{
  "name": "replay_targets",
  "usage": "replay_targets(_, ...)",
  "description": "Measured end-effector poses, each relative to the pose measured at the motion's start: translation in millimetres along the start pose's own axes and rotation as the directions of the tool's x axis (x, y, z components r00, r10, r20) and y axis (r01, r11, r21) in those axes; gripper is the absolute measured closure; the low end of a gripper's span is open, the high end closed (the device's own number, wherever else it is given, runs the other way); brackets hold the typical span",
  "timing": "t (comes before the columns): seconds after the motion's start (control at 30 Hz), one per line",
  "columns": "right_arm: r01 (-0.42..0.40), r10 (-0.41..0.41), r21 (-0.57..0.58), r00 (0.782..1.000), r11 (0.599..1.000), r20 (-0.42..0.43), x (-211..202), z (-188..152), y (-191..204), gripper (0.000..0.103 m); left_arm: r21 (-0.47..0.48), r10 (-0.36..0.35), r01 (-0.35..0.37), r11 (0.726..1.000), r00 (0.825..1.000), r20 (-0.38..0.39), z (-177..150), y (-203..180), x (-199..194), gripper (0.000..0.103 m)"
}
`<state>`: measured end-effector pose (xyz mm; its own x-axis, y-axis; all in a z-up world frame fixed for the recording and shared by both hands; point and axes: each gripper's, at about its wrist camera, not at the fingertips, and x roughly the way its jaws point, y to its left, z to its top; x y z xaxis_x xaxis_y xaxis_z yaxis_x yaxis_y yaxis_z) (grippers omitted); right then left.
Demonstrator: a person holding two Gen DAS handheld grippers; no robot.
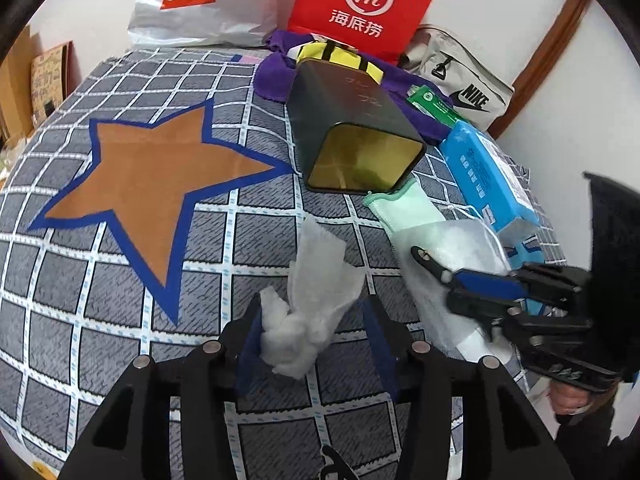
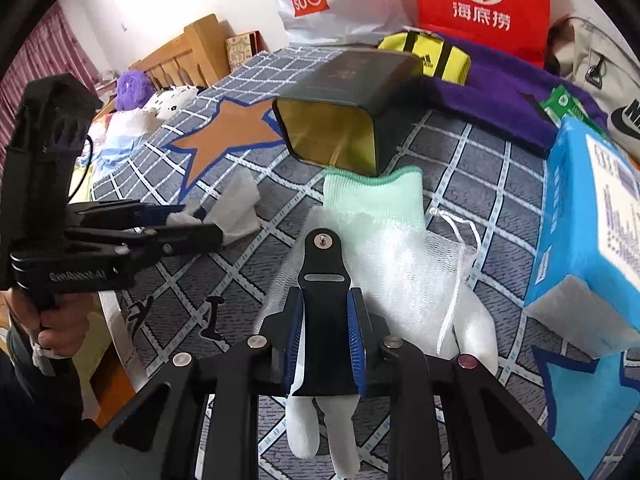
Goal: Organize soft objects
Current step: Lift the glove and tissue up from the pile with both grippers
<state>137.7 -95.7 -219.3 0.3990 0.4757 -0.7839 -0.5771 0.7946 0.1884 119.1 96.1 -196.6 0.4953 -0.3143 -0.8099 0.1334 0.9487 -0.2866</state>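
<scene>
A dark square tin [image 1: 352,128] lies on its side on the checked bed cover [image 1: 120,280], gold mouth toward me; it also shows in the right wrist view [image 2: 344,120]. My left gripper [image 1: 316,332] is open, with crumpled white tissue [image 1: 312,300] lying between its fingers against the left one. My right gripper [image 2: 325,344] is shut on a flat black clip-like tool [image 2: 322,300], just above a white glove with a green cuff [image 2: 372,216] and a white mesh drawstring bag [image 2: 416,264]. The right gripper [image 1: 452,280] also shows in the left view over the glove [image 1: 404,208].
A blue tissue pack [image 1: 488,180] lies right of the glove. Behind the tin are a purple towel [image 1: 276,76], a yellow pouch [image 1: 340,56], a red bag [image 1: 360,4], a Miniso bag [image 1: 192,0] and a Nike bag [image 1: 464,80]. Plush toys [image 2: 132,88] lie by the headboard.
</scene>
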Motion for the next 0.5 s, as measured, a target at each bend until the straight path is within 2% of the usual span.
replay_targets(0.1,-0.010,0.008,0.027,0.999,1.000,0.039,-15,4,-1,0.081,0.028,0.017,-0.017,0.999,1.000,0.005,4,-3,3,0.059)
replay_targets(0.2,-0.021,0.017,0.053,0.997,0.998,0.070,-27,7,-3,0.081,0.064,0.057,-0.057,0.996,0.998,0.005,9,-3,6,0.073)
replay_targets(0.27,-0.037,0.030,0.074,0.995,0.997,0.090,-35,9,-6,0.081,0.075,0.057,-0.057,0.996,0.998,0.002,12,-1,7,0.078)
replay_targets(0.3,-0.045,0.036,0.082,0.994,0.996,0.101,-39,10,-9,0.081,0.075,0.051,-0.051,0.996,0.999,-0.001,14,0,7,0.084)
replay_targets(0.5,0.019,-0.036,0.125,0.990,0.992,0.135,-66,10,-29,0.081,0.077,0.028,-0.028,0.997,1.000,-0.003,22,3,6,0.086)
